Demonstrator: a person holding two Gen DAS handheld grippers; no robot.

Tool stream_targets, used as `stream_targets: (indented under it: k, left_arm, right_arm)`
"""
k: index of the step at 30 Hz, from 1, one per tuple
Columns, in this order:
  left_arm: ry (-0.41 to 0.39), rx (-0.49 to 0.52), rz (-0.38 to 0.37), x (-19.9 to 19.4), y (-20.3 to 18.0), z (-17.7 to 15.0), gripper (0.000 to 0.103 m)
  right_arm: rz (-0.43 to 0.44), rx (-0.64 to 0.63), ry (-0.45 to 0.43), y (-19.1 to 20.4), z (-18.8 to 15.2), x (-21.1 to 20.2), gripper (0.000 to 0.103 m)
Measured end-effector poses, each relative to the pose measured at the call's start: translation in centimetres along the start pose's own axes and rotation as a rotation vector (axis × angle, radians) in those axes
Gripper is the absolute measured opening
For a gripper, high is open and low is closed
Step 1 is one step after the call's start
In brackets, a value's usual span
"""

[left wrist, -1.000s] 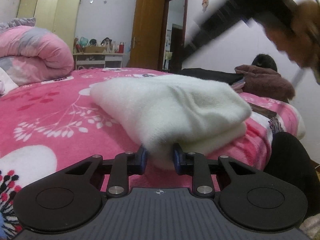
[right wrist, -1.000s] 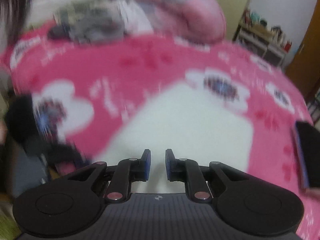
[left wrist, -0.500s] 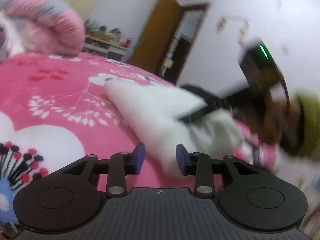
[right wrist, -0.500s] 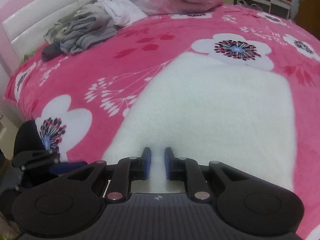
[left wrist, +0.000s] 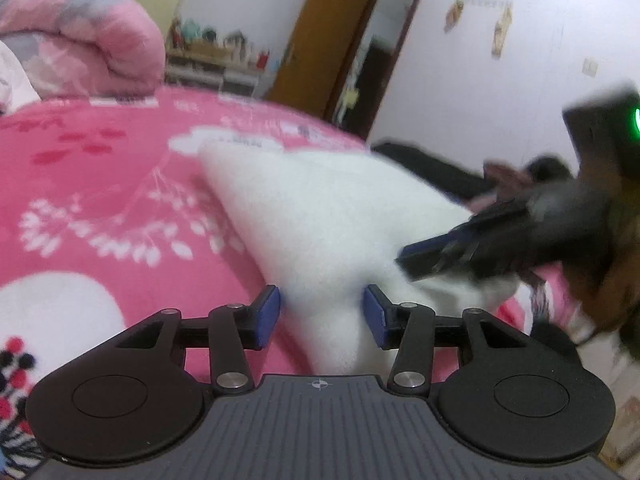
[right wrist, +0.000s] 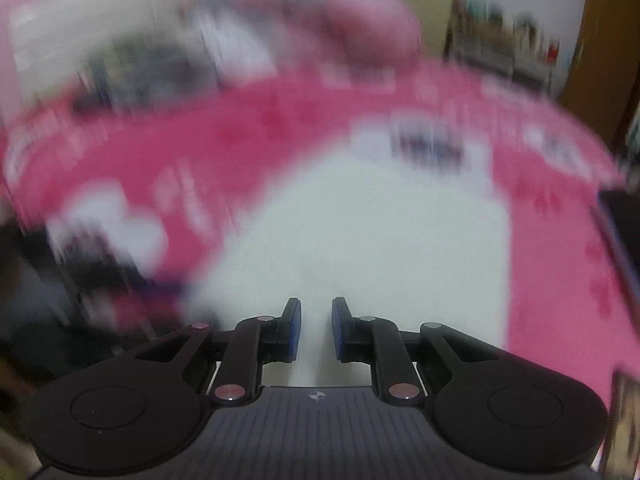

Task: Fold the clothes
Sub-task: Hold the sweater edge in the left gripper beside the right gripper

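A rolled pink quilt [left wrist: 76,36] sits at the far left of the pink floral bed [left wrist: 100,184]. The white fleece garment [left wrist: 320,208] lies folded mid-bed. The left gripper [left wrist: 321,314] has its 2 fingers spread apart around the near fold. The right gripper [right wrist: 316,330], narrowly parted, hovers over the garment; blur hides any contact.

Bedspread [left wrist: 100,184] left of white garment [left wrist: 320,216] bare; right gripper [left wrist: 420,256] blocks right side, prob. touching.
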State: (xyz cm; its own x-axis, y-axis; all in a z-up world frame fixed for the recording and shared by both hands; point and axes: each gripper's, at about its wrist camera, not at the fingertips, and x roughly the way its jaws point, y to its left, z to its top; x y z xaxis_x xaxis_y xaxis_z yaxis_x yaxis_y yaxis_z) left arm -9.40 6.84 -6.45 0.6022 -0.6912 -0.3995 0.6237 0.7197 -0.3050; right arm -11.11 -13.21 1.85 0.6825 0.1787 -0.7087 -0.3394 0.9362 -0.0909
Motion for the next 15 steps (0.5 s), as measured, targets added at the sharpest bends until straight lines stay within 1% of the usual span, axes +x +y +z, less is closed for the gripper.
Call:
stream_targets:
  k: [3,6,10,11,14,15]
  left_arm:
    - [0.001,0.035,0.025,0.0,-0.7,-0.1,0.047]
    - [-0.008,0.054,0.04,-0.2,-1.0,-0.1,0.047]
    - [-0.013,0.073,0.052,-0.6,-1.2,0.0,0.047]
    - [-0.01,0.077,0.053,-0.6,-1.2,0.0,0.047]
    - [-0.008,0.084,0.059,-0.6,-1.3,0.1,0.047]
    - [-0.009,0.087,0.062,-0.5,-1.3,0.1,0.047]
  right_arm:
    - [-0.041,-0.06,-0.005,0.7,-1.4,0.3,0.017]
    - [-0.061,-0.058,-0.024,1.0,-1.6,0.0,0.017]
    - [-0.09,-0.072,-0.045,1.7,-1.0,-1.1,0.018]
    - [-0.097,-0.073,-0.056,1.7,-0.3,-1.8,0.018]
    - [-0.177,-0.059,-0.142,0.7,0.6,-3.6,0.018]
    - [-0.192,-0.042,-0.141,0.1,0.4,-3.5,0.018]
